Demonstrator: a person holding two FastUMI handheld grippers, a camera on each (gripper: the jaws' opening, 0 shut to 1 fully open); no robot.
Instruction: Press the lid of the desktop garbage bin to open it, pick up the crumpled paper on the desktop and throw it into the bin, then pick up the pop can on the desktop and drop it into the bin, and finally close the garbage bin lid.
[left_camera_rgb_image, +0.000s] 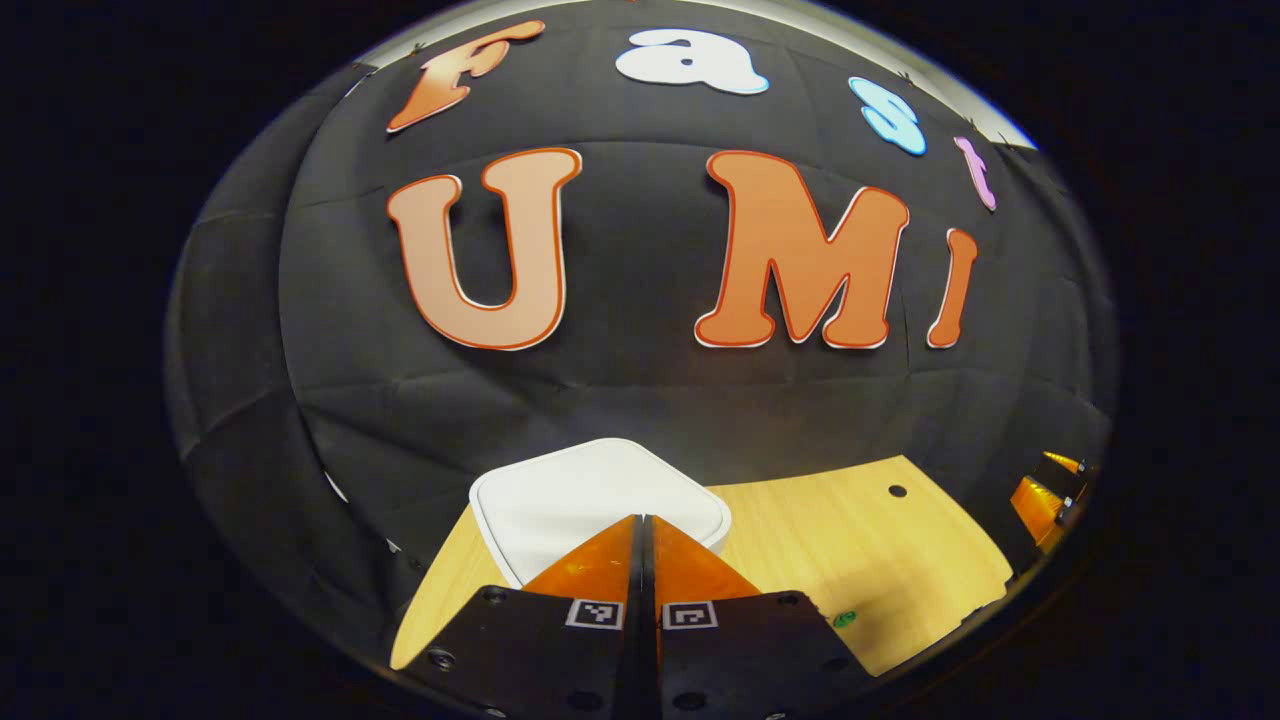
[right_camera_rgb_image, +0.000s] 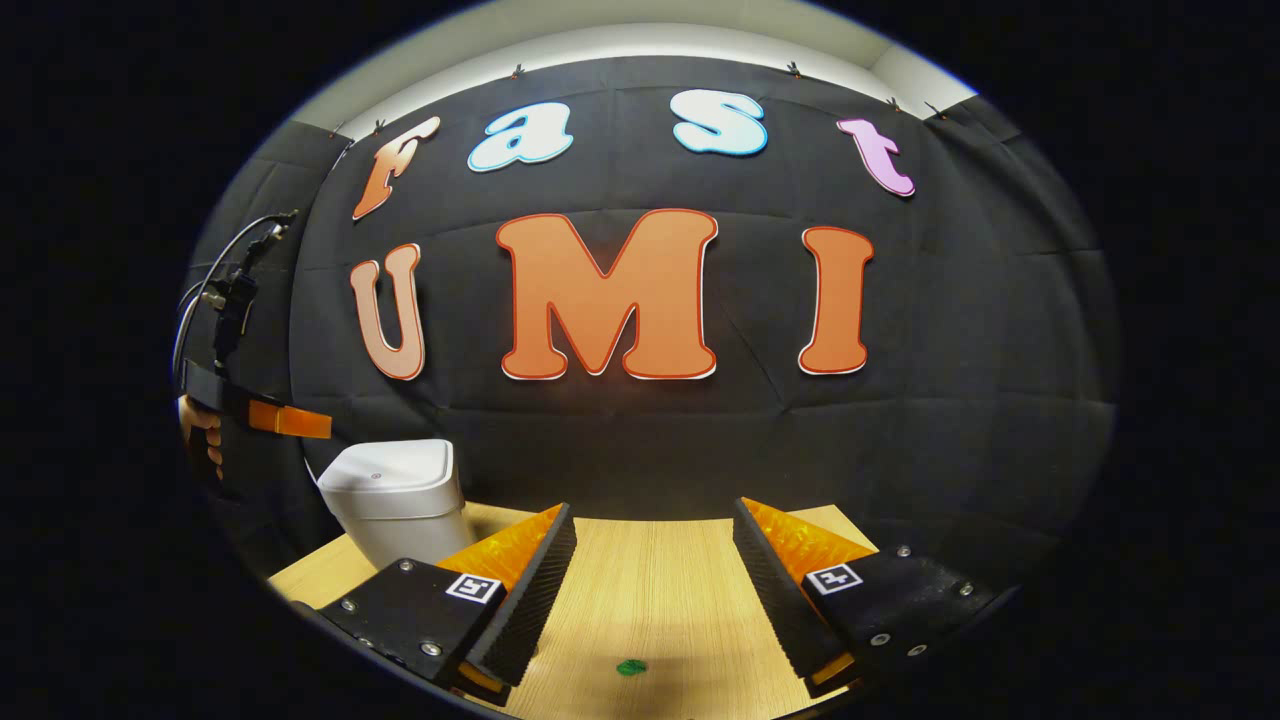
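The white desktop bin (right_camera_rgb_image: 395, 500) stands at the table's back left with its lid (left_camera_rgb_image: 590, 490) down. My left gripper (left_camera_rgb_image: 645, 522) is shut with nothing between its fingers, its tips pointing over the near edge of the lid. In the right gripper view, the left gripper (right_camera_rgb_image: 322, 424) hangs a little above the bin's left side, apart from it, held by a hand (right_camera_rgb_image: 200, 435). My right gripper (right_camera_rgb_image: 652, 512) stands open and empty above the middle of the wooden table (right_camera_rgb_image: 650, 590). It also appears at the far right edge as the right gripper (left_camera_rgb_image: 1050, 490).
A small green mark (right_camera_rgb_image: 630, 666) lies on the tabletop near the front, also seen as the green mark (left_camera_rgb_image: 843, 619). A dark hole (left_camera_rgb_image: 897, 491) sits in the tabletop at the back right. Cables (right_camera_rgb_image: 225, 270) run above the left gripper.
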